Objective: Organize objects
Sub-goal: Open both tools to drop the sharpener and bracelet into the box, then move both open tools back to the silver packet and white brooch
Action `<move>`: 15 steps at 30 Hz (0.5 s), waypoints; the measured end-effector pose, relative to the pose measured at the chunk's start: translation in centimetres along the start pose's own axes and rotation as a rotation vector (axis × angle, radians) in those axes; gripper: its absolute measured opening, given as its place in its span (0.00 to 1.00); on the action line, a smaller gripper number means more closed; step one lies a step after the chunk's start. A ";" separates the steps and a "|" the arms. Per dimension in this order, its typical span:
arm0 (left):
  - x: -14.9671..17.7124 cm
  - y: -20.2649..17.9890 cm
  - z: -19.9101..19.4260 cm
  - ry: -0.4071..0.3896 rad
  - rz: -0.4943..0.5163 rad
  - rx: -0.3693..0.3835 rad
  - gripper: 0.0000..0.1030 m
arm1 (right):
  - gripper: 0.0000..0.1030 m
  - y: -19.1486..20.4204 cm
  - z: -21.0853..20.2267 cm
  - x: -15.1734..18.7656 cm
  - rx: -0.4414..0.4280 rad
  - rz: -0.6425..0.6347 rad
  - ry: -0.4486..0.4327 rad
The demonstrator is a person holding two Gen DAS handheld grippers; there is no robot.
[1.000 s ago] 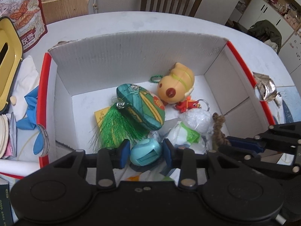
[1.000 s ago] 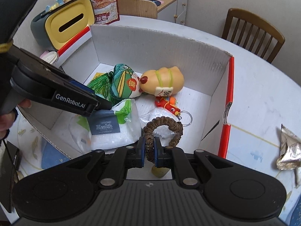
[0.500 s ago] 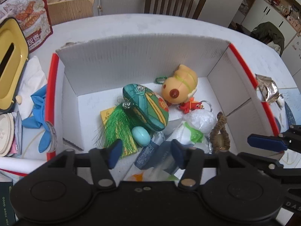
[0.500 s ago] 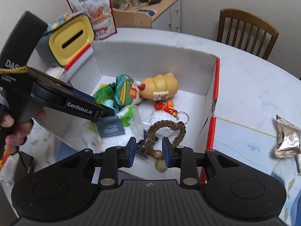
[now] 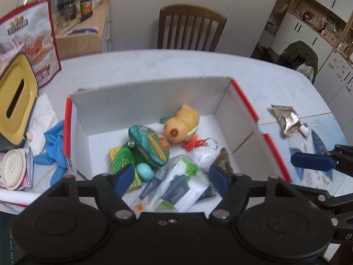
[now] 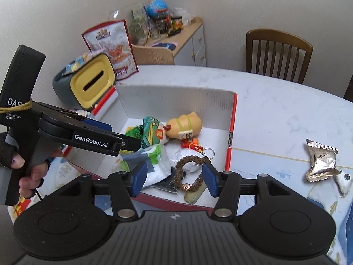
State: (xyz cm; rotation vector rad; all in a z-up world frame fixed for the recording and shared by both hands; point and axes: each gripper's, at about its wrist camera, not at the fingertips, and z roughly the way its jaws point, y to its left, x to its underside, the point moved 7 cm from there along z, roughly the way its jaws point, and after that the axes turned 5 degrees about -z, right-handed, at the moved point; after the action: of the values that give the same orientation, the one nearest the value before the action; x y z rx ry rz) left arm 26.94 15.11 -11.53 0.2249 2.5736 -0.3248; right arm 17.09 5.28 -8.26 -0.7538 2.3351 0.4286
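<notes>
A white cardboard box [image 5: 143, 101] with red edges holds a tan plush toy [image 5: 183, 125], a green tasselled pouch [image 5: 150, 148], a white tissue pack [image 5: 183, 183] and a red keychain [image 5: 195, 142]. A teal egg-shaped item [image 5: 144, 171] lies loose on the box floor. My left gripper [image 5: 171, 177] hovers above it, jaws opening, nothing between the pads. A brown beaded bracelet [image 6: 178, 172] lies in the near corner of the box [image 6: 176, 101]. My right gripper [image 6: 174, 177] hangs over it, jaws opening, the pads clear of it.
A yellow tissue holder [image 5: 15, 97] and a snack bag [image 5: 28, 39] stand left of the box. A blue cloth [image 5: 55, 150] and cream lids [image 5: 13, 167] lie by its left wall. A silver wrapper [image 6: 322, 161] sits on the table to the right. A wooden chair [image 5: 190, 31] stands behind.
The left gripper let go of the teal item and the right gripper let go of the bracelet; both now lie in the box. Both grippers rose and opened wider.
</notes>
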 end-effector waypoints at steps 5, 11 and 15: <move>0.0 -1.4 -2.0 -0.045 0.019 0.005 0.80 | 0.55 0.2 -2.1 -0.2 -0.005 0.008 -0.035; 0.2 -2.7 -3.7 -0.086 0.028 0.011 0.84 | 0.61 0.3 -4.3 -0.1 -0.021 0.016 -0.076; 0.3 -3.4 -4.5 -0.112 0.039 0.002 0.90 | 0.65 0.1 -5.6 0.2 -0.031 0.024 -0.098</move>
State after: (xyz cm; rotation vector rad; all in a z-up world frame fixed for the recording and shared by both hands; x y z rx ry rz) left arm 23.70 13.09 -7.32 0.2507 2.4558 -0.3159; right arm 14.29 2.61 -4.25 -0.7047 2.2528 0.5023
